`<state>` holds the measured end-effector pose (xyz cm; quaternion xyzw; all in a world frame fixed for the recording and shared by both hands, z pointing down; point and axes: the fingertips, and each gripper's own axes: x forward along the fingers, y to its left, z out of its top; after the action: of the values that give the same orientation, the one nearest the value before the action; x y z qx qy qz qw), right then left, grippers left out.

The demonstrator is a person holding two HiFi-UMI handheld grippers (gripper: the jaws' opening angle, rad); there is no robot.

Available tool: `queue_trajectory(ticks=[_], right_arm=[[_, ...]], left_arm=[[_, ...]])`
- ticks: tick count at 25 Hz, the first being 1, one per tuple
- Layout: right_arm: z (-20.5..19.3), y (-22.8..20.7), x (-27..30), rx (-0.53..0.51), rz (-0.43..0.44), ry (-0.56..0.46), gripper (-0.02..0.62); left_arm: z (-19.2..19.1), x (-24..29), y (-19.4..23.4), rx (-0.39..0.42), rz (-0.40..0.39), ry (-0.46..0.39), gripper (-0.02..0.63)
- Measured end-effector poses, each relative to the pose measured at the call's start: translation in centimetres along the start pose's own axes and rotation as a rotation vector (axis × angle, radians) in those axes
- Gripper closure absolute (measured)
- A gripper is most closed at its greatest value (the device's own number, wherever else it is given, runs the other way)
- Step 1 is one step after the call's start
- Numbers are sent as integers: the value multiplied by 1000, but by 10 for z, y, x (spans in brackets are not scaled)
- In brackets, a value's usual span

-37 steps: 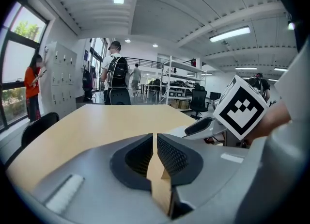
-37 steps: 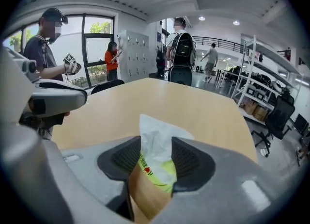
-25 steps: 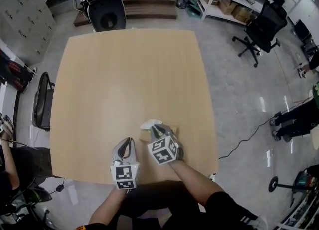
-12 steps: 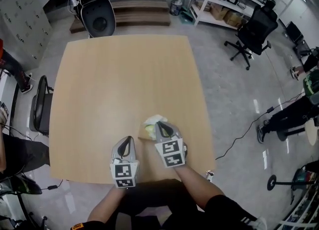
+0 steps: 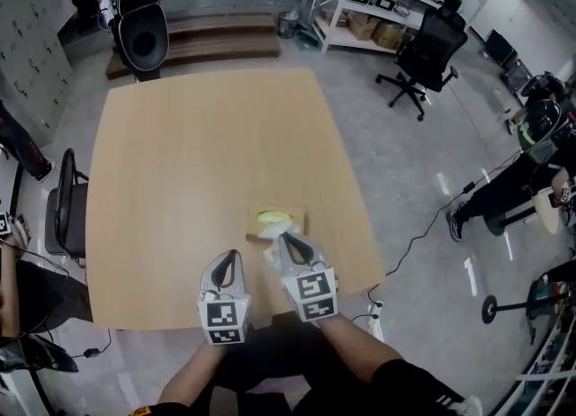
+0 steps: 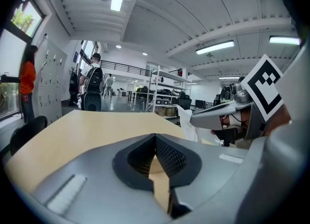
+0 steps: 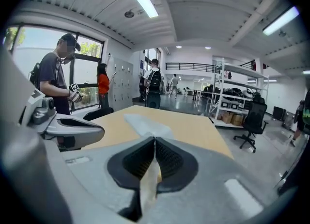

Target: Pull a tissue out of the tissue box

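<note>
Right gripper view: right gripper (image 7: 155, 143) jaws, just closing, pinch the tissue (image 7: 145, 123) (white, by the tissue box (image 5: 295, 221)); left gripper (image 6: 155, 138) jaws together, nothing between.

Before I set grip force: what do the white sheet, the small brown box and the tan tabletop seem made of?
Thin white tissue: soft paper, matte; creased and limp in the right gripper, whose jaws have just been closing on it. Small brown tissue box: probably cardboard, dull and flat-sided. Pale tan tabletop: wood or wood-look laminate, smooth with faint sheen.
</note>
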<state>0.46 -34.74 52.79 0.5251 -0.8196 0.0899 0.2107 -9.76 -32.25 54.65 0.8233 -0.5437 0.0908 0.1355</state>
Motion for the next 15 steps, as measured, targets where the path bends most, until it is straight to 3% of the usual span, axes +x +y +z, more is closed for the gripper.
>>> queue_trajectory(ticks=[10,15], right_arm=[[-39,41,-50,3,-19,66,594],[-55,40,-64,-15,-5,86,594]], left_arm=[[-46,-42,-12,-70,-36,58,588],[-55,-43,-25,-79,-38,45,588]])
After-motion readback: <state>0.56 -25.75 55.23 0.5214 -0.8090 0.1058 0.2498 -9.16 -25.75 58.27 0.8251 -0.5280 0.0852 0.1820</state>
